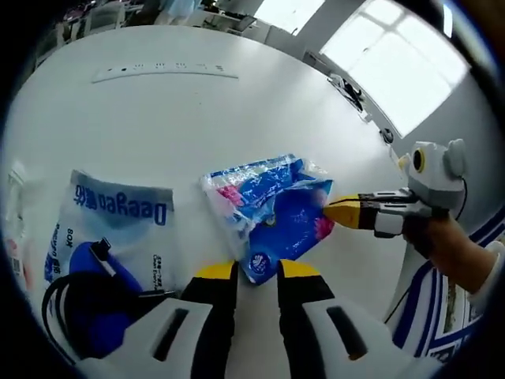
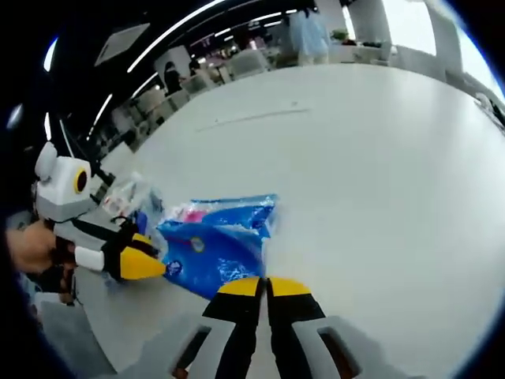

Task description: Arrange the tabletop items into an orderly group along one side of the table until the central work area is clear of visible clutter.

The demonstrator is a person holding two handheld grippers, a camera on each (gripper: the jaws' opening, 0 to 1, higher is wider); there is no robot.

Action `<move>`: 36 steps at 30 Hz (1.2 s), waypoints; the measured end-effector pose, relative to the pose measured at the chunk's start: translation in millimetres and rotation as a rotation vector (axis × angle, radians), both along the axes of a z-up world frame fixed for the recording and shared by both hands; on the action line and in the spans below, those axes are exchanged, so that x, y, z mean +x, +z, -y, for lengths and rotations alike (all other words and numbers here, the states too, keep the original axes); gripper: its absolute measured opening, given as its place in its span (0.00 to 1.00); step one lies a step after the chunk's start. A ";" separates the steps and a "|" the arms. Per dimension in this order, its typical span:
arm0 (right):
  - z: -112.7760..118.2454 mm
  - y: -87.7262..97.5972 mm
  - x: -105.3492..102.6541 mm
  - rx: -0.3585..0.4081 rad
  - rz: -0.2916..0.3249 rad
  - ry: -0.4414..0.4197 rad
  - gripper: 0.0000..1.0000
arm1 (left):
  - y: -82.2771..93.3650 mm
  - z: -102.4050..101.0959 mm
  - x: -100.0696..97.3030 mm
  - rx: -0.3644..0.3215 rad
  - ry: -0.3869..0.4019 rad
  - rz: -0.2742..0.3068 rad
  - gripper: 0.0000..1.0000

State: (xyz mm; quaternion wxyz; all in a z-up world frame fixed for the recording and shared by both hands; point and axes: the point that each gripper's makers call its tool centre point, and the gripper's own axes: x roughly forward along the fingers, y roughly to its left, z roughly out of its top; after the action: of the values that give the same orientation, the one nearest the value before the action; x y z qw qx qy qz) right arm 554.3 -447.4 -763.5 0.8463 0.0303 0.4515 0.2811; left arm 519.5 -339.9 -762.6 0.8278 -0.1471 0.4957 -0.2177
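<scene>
Two grippers meet on one blue plastic pack [image 1: 272, 209] lying flat on the white table [image 1: 158, 118]. In the left gripper view, my left gripper [image 1: 256, 271] rises from 6 o'clock with its yellow-tipped jaws a little apart, and the pack's near corner sits right at the gap; whether the tips are pinching that corner I cannot tell. From 3 o'clock my right gripper [image 1: 341, 212] comes in, its yellow tip touching the pack's edge, with my hand [image 1: 442, 241] behind it. At 8 o'clock lies a clear bag printed with blue lettering [image 1: 118, 209], holding a blue item and a black cable [image 1: 79, 304]. A long white strip [image 1: 164, 71] lies far across the table toward 11 o'clock.

In the right gripper view, my right gripper [image 2: 264, 286] shows its jaws closed together, tips touching at the pack's [image 2: 217, 241] near edge; a grip on the wrapper is not clear. My left gripper [image 2: 146, 264] reaches in from 9 o'clock, tip against the pack.
</scene>
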 end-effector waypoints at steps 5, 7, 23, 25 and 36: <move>0.9 -1.5 0.0 0.004 -0.002 0.008 0.02 | 1.3 -1.4 -1.1 0.000 -0.002 0.004 0.19; 0.9 -1.4 -0.8 -0.006 0.000 0.017 0.05 | 2.9 -4.0 -1.5 0.008 -0.005 0.010 0.20; 1.8 41.4 -14.0 0.036 0.105 0.033 0.49 | 55.9 -17.1 -8.1 0.029 -0.036 0.231 0.49; 1.1 50.7 -22.3 0.046 0.118 0.026 0.50 | 64.9 -20.5 -13.4 0.027 -0.035 0.249 0.51; 5.0 72.6 -65.0 0.098 0.140 -0.007 0.52 | 103.3 -47.4 -54.0 0.033 -0.019 0.381 0.63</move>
State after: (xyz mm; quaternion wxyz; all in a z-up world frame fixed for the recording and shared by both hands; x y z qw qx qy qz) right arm 489.2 -452.4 -690.9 0.8741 0.0537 0.3770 0.3015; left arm 465.5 -292.5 -659.3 0.9070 -0.0848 0.3346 -0.2413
